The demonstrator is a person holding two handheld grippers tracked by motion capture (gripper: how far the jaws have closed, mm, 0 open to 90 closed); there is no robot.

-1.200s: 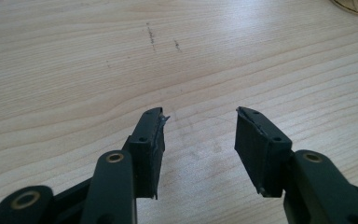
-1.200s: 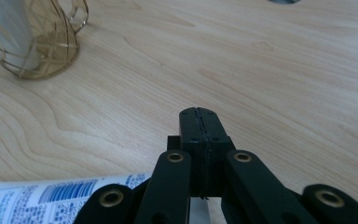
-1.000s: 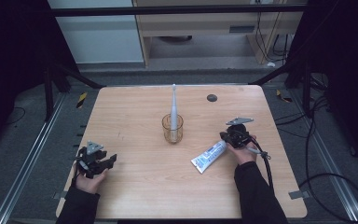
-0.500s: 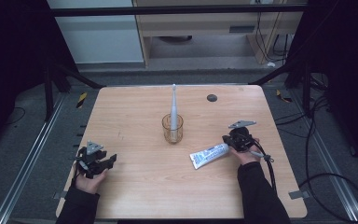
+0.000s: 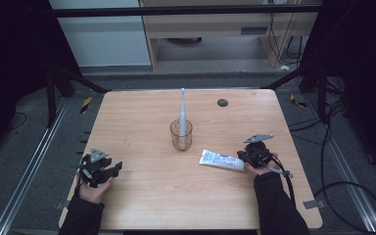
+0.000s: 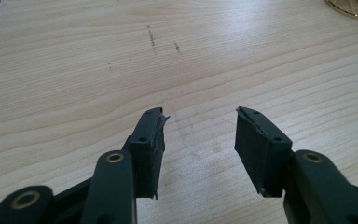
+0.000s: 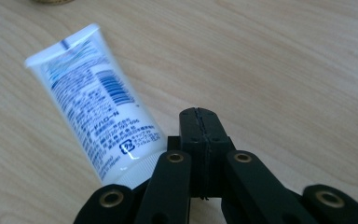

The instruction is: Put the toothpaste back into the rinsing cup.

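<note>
Lying flat w/ cap end beside the right gripper (image 7: pixel 199 122), jaws pressed together and empty, toothpaste tube (image 7: pixel 98 112) runs toward the cup (image 5: pixel 181 135). Left gripper (image 6: pixel 199 122) jaws wide, well apart.

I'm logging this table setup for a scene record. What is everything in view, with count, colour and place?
Table: one, light wood, centre of the high view.
Cup: one, clear amber, table middle.
Toothbrush: one, pale grey-white, standing upright in the cup.
Toothpaste tube: one, white with blue print, lying flat right of the cup, its cap end beside the right gripper.
Round disc: one, dark, far right part of the table.
Left gripper: one, black, near left edge, jaws open over bare wood.
Right gripper: one, black, near right side, jaws shut, nothing between them.
Sleeves: two, dark, entering from the bottom.
</note>
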